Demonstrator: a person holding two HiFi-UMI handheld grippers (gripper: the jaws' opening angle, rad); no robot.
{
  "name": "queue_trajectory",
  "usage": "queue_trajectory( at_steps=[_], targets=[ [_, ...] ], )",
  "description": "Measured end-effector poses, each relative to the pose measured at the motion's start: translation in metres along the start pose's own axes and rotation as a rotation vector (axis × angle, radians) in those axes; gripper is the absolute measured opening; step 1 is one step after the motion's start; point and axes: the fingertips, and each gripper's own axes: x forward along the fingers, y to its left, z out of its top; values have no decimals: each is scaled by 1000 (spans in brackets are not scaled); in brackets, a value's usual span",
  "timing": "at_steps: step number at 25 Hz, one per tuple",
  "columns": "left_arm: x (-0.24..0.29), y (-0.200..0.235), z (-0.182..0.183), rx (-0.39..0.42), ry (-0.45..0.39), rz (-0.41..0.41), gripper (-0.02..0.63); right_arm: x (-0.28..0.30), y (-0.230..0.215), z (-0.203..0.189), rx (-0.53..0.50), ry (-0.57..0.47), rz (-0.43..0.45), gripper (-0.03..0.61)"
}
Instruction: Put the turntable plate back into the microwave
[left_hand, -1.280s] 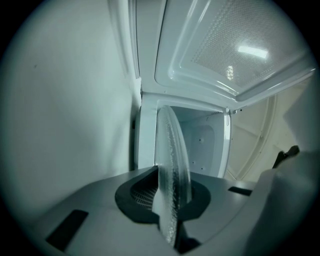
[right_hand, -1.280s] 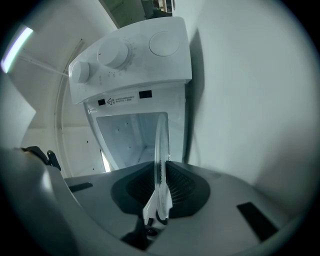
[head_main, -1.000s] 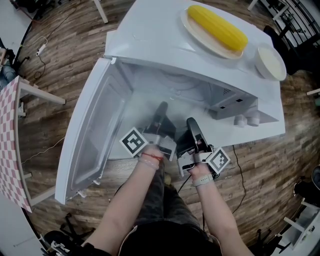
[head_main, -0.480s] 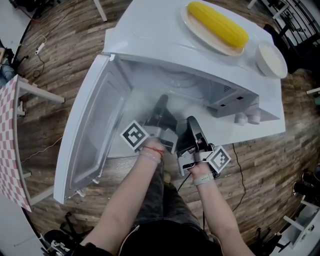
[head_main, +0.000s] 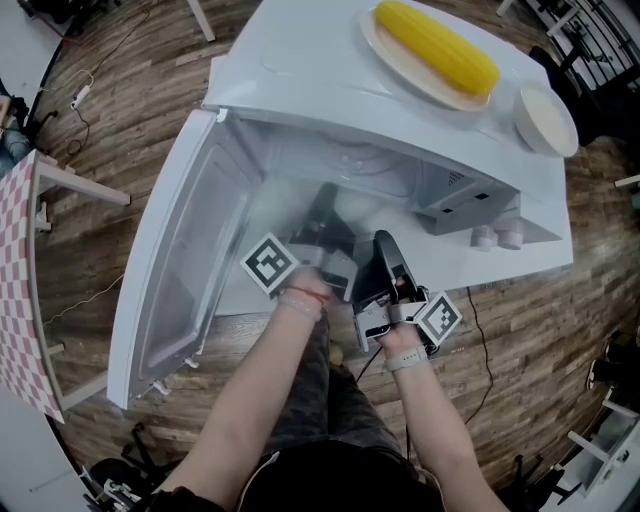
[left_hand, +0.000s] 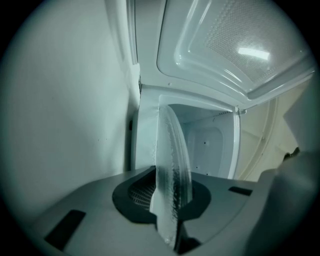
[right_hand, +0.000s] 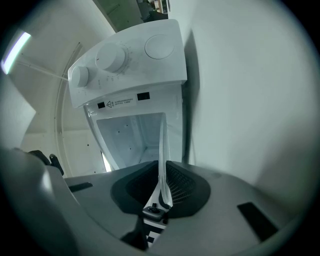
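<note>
What has just changed: my left gripper (head_main: 322, 222) has slid deeper into the microwave (head_main: 330, 70) cavity, and its marker cube sits nearer the opening than a second ago.
Right gripper (head_main: 385, 258): hardly moved, waiting at the cavity mouth.
Meaning: I judge the plate is being fed inward, left side leading, and is not yet laid down.
Turntable plate (left_hand: 172, 160): clear glass, carried between my tongs, partly inside the cavity.
Tongs: both clamped on the plate's rim.
Door (head_main: 185, 270): swung wide, as before.
</note>
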Motion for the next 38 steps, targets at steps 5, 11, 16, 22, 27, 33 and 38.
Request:
queue_trajectory(
  at_steps=[5, 11, 16, 22, 27, 33, 38],
  targets=[
    [0, -2, -2, 1, 11, -19, 34, 5, 1, -3, 6, 15, 5, 67],
    [-1, -7, -3, -6, 43, -52, 69, 11, -3, -11, 7, 71, -30, 67],
    [-3, -10, -5, -5, 70, -63, 87, 13, -4, -9, 7, 59, -34, 66],
    [-17, -12, -12, 27, 91, -22, 89, 14, -4, -4, -9, 62, -50, 63],
    [-28, -7, -9, 60, 73, 40, 87, 18, -5, -4, -10, 46, -49, 63],
    [-28, -2, -6, 47, 78, 49, 35, 20, -5, -4, -22, 42, -55, 61],
    [-22, -2, -5, 34, 78, 52, 35, 25, -4, 1, -15, 27, -52, 61]
  ],
)
